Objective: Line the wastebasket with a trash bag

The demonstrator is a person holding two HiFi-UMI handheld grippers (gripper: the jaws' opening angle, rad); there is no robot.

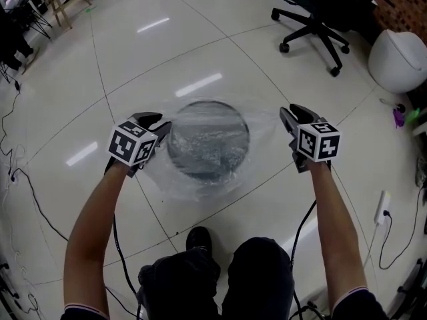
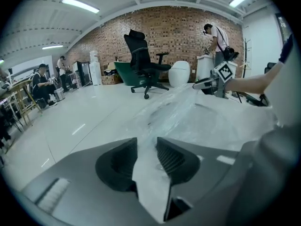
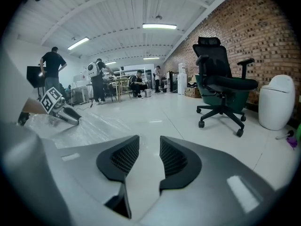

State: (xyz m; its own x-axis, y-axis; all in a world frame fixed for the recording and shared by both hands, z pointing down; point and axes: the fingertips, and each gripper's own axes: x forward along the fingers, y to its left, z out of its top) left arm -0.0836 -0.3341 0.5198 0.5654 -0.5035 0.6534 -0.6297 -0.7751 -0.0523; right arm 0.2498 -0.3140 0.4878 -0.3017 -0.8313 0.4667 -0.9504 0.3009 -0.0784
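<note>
Trash bag [image 2: 188, 114], thin and see-through, runs up between the two jaws of the left gripper [image 2: 146, 147], which stand apart; the right gripper [image 3: 149, 145] has its jaws apart too, with only floor showing between them; the bag lies spread over the round wastebasket [image 1: 200, 173], which sits on the shiny floor [image 1: 133, 79] between both grippers, near the person's shoe [image 1: 198, 237]; a black chair [image 1: 313, 25] stands far off on the right
</note>
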